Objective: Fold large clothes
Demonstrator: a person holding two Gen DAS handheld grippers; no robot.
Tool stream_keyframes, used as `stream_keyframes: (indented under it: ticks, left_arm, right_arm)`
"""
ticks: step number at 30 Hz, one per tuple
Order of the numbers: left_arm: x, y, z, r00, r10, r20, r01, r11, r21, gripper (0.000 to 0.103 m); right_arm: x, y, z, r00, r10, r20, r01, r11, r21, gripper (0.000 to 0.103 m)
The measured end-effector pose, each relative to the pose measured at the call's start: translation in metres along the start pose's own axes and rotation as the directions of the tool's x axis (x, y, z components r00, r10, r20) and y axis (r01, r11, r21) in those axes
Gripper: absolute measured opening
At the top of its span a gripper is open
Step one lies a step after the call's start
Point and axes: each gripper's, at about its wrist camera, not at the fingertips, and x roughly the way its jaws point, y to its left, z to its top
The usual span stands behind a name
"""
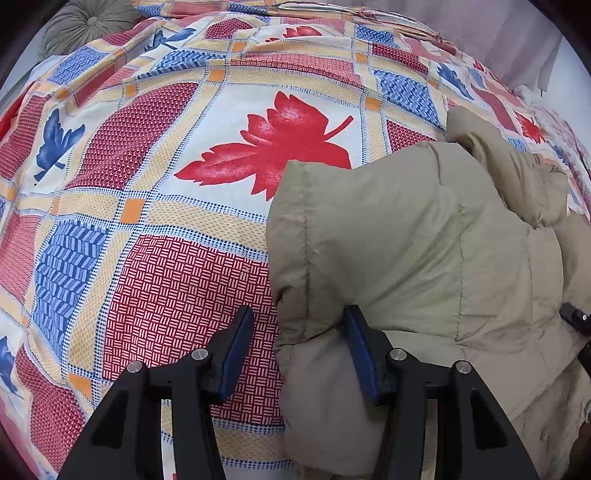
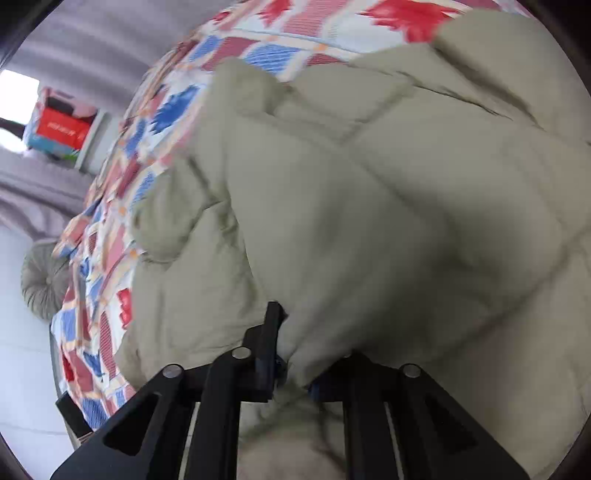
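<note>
The left gripper (image 1: 299,325) is tipped down over the bed with its jaws spread wide. A puffed edge of the khaki quilted jacket (image 1: 406,240) bulges into the gap between the blue-padded fingers (image 1: 236,350); the right-hand pad touches the fabric, while the left-hand pad stands clear of it over the red hatched patch of the bedspread (image 1: 177,288), so nothing is clamped. At the right edge of this view a small black part of the other tool shows against the jacket.

The right gripper (image 2: 295,343) points along the jacket (image 2: 369,203) from close range, low against the cloth. A fold of the padded fabric runs down into the space between its fingers, and the left-hand finger (image 2: 271,332) presses against that fold. The opposite finger is mostly buried under cloth, and the view is motion-blurred, so whether the jaws are closed on the fold cannot be told.

The jacket lies in a rumpled heap on the patchwork bedspread (image 2: 110,258) with maple-leaf prints, toward its right side in the left wrist view. A round grey tufted cushion (image 1: 88,26) sits at the far corner of the bed, and grey curtains (image 2: 92,44) hang beyond.
</note>
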Motion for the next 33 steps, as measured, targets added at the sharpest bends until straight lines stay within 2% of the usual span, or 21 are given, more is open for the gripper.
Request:
stream_keyframes:
  ticks: [2,5,7,9,12,14,16,18,19,23,27,29,31,33]
  left_arm:
    - [-0.002,-0.001,0.002,1.000,0.012,-0.001,-0.012,1.000,0.012,0.055]
    - [-0.021,0.001,0.008,1.000,0.015,0.016,-0.015,1.000,-0.004,0.054]
    - [-0.041,0.003,0.011,0.997,-0.023,0.079,0.024,1.000,-0.014,0.054]
    - [-0.051,0.000,0.014,0.993,-0.030,0.110,0.031,0.999,-0.007,0.054]
    - [-0.044,-0.014,0.020,0.995,-0.012,0.101,0.010,1.000,0.016,0.055]
    - [-0.025,-0.022,0.016,0.998,0.032,0.054,-0.034,0.999,0.029,0.055]
    - [-0.005,-0.026,0.011,0.999,0.049,0.020,-0.049,0.998,0.024,0.055]
    - [0.002,-0.025,0.003,0.997,0.075,0.032,-0.075,0.997,0.016,0.072]
    - [0.003,-0.023,0.001,0.995,0.088,0.041,-0.088,0.996,0.007,0.075]
    - [0.006,-0.021,0.001,0.996,0.089,0.029,-0.090,0.996,0.000,0.076]
    - [-0.007,-0.028,0.003,0.990,0.135,0.033,-0.136,0.990,0.028,0.076]
    - [-0.020,-0.034,0.003,0.990,0.132,0.054,-0.135,0.989,0.060,0.076]
    - [-0.033,-0.046,-0.001,0.990,0.121,0.068,-0.127,0.987,0.095,0.076]
    - [-0.045,-0.057,-0.007,0.992,0.100,0.071,-0.108,0.987,0.120,0.076]
  right_arm:
    - [-0.012,-0.021,0.002,1.000,0.012,0.008,-0.013,0.999,0.039,0.019]
    - [-0.046,-0.028,0.005,0.996,-0.056,0.074,0.057,0.998,-0.010,0.023]
    - [-0.064,-0.014,0.008,0.993,-0.041,0.114,0.055,0.991,-0.123,0.023]
    - [-0.066,0.014,0.013,0.993,-0.015,0.118,0.048,0.959,-0.280,0.023]
    - [-0.046,0.044,0.017,0.997,-0.018,0.076,0.049,0.902,-0.428,0.023]
    - [-0.030,0.043,0.015,0.993,-0.085,0.077,0.111,0.886,-0.450,0.023]
    - [-0.017,0.027,0.016,0.985,-0.165,0.058,0.174,0.894,-0.414,0.023]
    - [-0.015,-0.004,0.018,0.984,-0.178,0.017,0.174,0.930,-0.323,0.020]
    - [-0.020,-0.017,0.017,0.986,-0.166,0.018,0.164,0.942,-0.293,0.020]
    - [-0.050,-0.041,0.013,0.965,-0.243,0.093,0.259,0.932,-0.254,0.019]
    - [-0.080,-0.060,0.012,0.970,-0.226,0.086,0.239,0.951,-0.196,0.023]
    - [-0.091,-0.067,0.010,0.980,-0.187,0.067,0.197,0.960,-0.198,0.025]
    - [-0.098,-0.070,0.008,0.988,-0.150,0.043,0.155,0.969,-0.193,0.042]
    - [-0.102,-0.073,0.004,0.994,-0.103,0.025,0.106,0.980,-0.168,0.043]
